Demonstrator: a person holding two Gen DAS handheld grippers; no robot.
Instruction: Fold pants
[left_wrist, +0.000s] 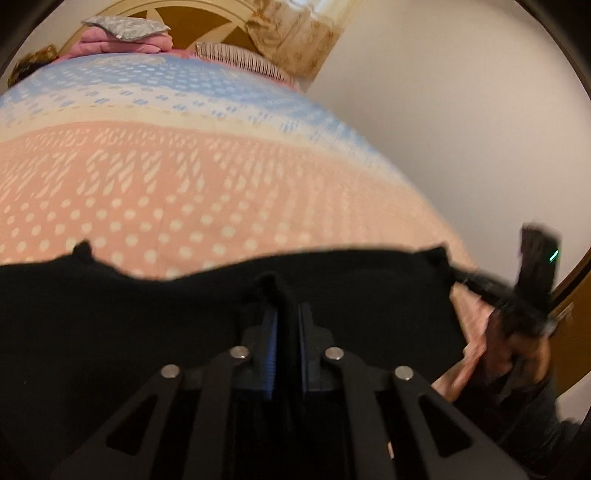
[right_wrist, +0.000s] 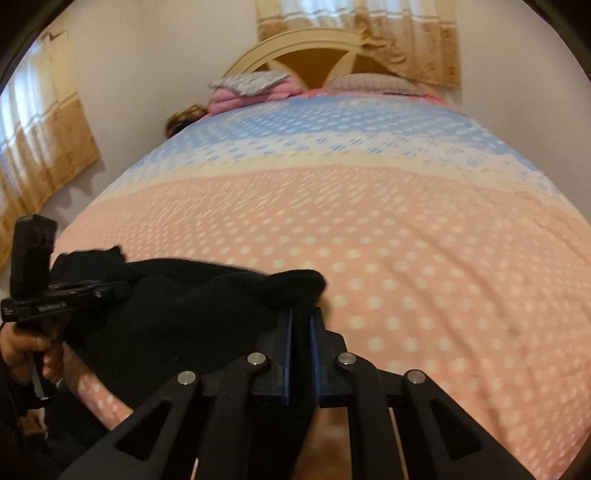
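Black pants (left_wrist: 147, 314) lie across the near end of the bed, on a pink and blue dotted bedspread (left_wrist: 184, 177). In the left wrist view my left gripper (left_wrist: 286, 310) is shut on a raised pinch of the black fabric along the pants' far edge. My right gripper (left_wrist: 461, 277), held by a hand, reaches the right corner of that edge. In the right wrist view my right gripper (right_wrist: 301, 317) is shut on a bunched corner of the pants (right_wrist: 177, 314). My left gripper (right_wrist: 110, 288) grips the cloth further left.
The bedspread (right_wrist: 406, 258) stretches away to a cream and brown headboard (right_wrist: 306, 48). Folded pink bedding (right_wrist: 243, 92) and a striped pillow (right_wrist: 373, 83) lie at the head. A white wall (left_wrist: 461, 129) runs along the bed's right side; curtains (right_wrist: 37, 147) hang left.
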